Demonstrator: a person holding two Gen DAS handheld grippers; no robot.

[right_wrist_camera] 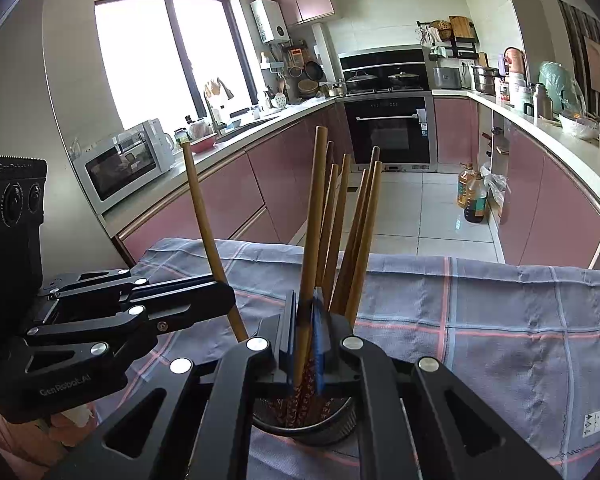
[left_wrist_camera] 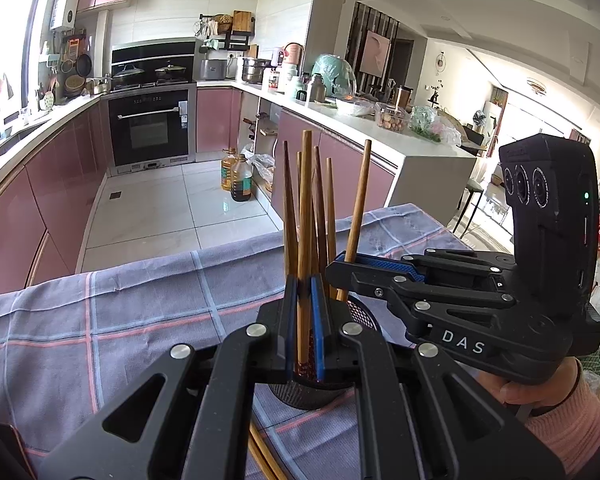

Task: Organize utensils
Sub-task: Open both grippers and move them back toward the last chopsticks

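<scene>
Taking the black mesh holder [right_wrist_camera: 304,424] on the checked cloth [right_wrist_camera: 500,320] as the landmark: to its left, the left gripper [left_wrist_camera: 305,328] has its blue pads closed on a single wooden chopstick [left_wrist_camera: 305,216], held nearly upright with the lower end pointing into the holder's mouth, most likely so it can slide straight down among the others rather than catch on the rim. Inside the holder a bundle of chopsticks [right_wrist_camera: 352,232] already stands fanned and leaning on the rim, which suggests the sorting is well along. Just right of the holder, the right gripper [right_wrist_camera: 305,332] is likewise clamped on one chopstick [right_wrist_camera: 316,200], also steeply upright above the opening; its patterned lower end seems to reach into the mesh, though how deep is unclear. Both are held low on the shaft, presumably to keep the tips steady. In the left wrist view a few more chopsticks [left_wrist_camera: 262,456] lie on the cloth in front of the holder, apparently waiting.
</scene>
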